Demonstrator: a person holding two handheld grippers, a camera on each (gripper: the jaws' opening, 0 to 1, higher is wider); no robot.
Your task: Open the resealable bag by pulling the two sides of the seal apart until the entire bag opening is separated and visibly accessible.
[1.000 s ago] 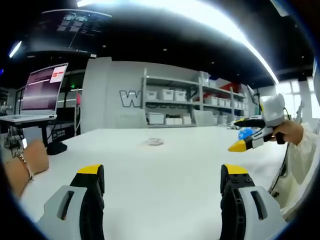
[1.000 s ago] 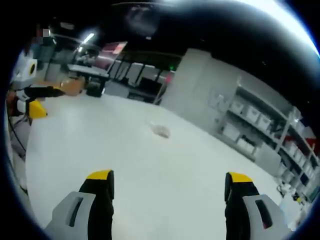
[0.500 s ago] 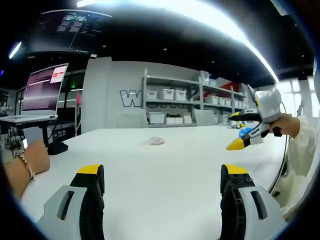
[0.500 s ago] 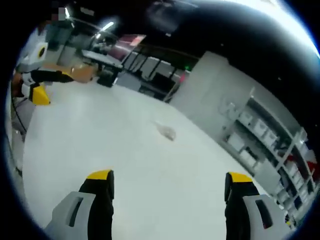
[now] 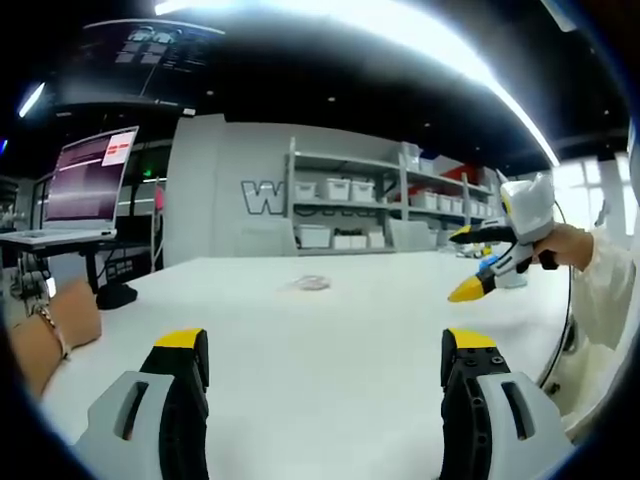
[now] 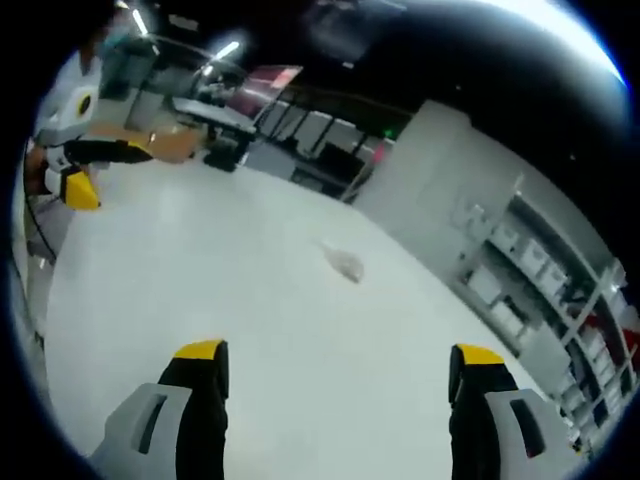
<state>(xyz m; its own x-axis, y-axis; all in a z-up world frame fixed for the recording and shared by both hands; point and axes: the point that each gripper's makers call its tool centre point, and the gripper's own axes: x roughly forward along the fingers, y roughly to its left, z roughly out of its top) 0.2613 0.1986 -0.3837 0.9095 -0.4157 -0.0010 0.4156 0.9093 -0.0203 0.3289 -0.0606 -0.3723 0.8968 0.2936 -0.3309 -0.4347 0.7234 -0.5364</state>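
Left gripper view, from the left: a person's forearm (image 5: pixel 45 335) rests at the counter's edge below a laptop (image 5: pixel 85 190) on a stand. The left claw (image 5: pixel 325 352) hangs released, jaws wide apart above the white counter (image 5: pixel 330 330), nothing between them. The resealable bag (image 5: pixel 308 284) lies flat mid-counter, well apart from both claws. Shelving with bins (image 5: pixel 370 210) lines the far wall. At right, the right claw (image 5: pixel 478 262) is hand-held above the counter.

Right gripper view: the left claw (image 6: pixel 70 170) sits at the left edge; the bag (image 6: pixel 345 263) lies ahead; the right claw (image 6: pixel 338 362) stands released, empty.
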